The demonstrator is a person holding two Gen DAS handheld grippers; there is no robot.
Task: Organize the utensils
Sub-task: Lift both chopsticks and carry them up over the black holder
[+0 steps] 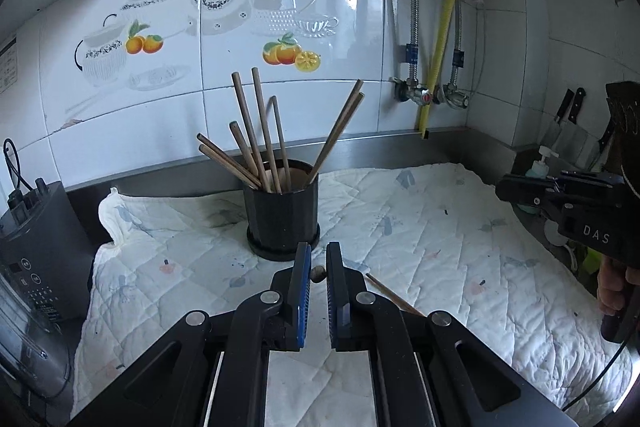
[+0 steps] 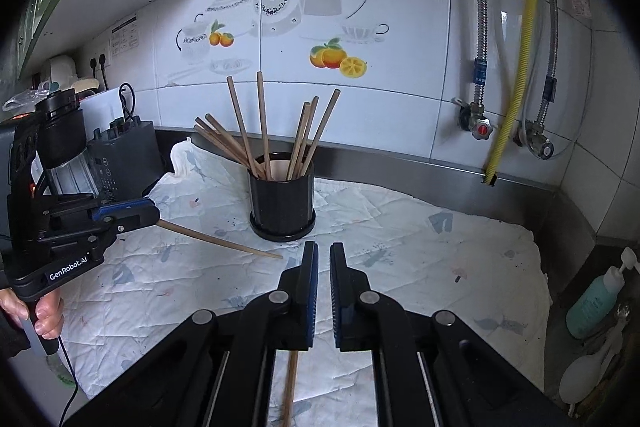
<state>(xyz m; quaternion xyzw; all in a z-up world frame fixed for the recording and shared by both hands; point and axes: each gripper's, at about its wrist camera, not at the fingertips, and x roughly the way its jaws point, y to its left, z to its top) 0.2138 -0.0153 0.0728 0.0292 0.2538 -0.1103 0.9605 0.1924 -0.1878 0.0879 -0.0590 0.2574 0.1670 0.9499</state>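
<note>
A black round holder with several wooden chopsticks stands on a white quilted cloth; it also shows in the right wrist view. My left gripper is shut on one wooden chopstick; its butt end shows between the pads. In the right wrist view this chopstick points from the left gripper toward the holder's base. My right gripper is empty, jaws slightly apart, in front of the holder. Another chopstick lies on the cloth under it.
A dark appliance stands at the left of the cloth. Metal and yellow hoses with valves hang on the tiled wall at right. A soap bottle and knives are at the right edge.
</note>
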